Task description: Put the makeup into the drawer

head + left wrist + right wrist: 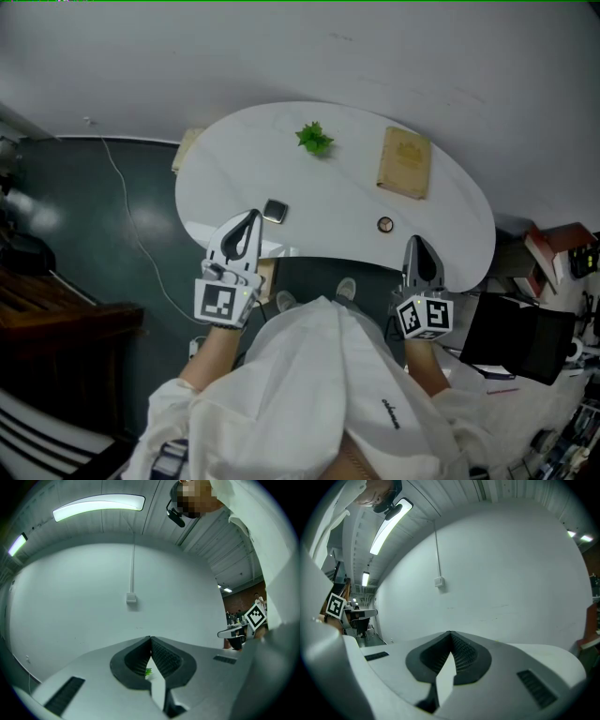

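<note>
A white shirt (pixel 319 375) is being worn behind both grippers. The table (pixel 328 178) is being faced, with the left gripper (pixel 251 218) and right gripper (pixel 415 246) being held shut, empty. The makeup compact (pixel 274 211) is being left just beyond the left jaws. Pickup is probably being prepared, so opening around it is being called for next.

The middle of the white surface (pixel 328 187) lies bare, open to a reach from the near edge. A plant (pixel 315 138) stands by the far edge and a book (pixel 405 162) lies toward the far right end, the wall (pixel 375 47) behind both. A square case (pixel 275 211) sits at the near-left edge, just beside the left tongs (pixel 253 215). A round case (pixel 385 224) lies near the right tongs (pixel 413 241). A black box (pixel 511 337) stands off the right end.
</note>
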### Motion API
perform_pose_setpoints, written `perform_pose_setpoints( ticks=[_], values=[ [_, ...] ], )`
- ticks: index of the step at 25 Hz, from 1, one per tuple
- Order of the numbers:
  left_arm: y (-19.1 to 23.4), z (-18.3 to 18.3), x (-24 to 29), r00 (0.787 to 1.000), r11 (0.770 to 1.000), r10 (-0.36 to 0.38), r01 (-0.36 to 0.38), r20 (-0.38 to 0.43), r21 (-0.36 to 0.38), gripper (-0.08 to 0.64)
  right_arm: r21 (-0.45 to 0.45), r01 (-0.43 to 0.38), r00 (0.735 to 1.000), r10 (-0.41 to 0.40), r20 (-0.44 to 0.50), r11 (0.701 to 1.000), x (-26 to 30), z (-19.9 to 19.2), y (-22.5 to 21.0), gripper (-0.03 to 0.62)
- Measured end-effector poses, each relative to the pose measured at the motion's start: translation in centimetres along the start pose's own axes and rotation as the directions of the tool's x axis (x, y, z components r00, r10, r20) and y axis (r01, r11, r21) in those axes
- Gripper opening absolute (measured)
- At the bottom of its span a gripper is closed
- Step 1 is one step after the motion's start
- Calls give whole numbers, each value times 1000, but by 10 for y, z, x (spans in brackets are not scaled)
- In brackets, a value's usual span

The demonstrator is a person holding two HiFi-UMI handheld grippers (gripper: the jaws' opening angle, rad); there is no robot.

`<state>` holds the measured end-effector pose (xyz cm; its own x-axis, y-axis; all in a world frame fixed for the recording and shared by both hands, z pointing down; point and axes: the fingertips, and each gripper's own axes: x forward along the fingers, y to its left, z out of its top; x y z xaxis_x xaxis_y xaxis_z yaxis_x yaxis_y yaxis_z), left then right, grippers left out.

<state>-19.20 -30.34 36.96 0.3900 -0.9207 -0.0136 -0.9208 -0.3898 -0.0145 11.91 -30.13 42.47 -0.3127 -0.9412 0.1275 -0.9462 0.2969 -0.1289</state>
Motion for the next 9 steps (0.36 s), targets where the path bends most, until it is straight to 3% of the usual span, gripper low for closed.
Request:
perform_pose_setpoints(
  ticks=[9],
  values=[
    [-1, -6, 4, 1000, 1000, -12, 12, -2, -4, 25, 7, -3, 1000, 4, -13, 1000, 5, -7, 3, 17]
  ],
)
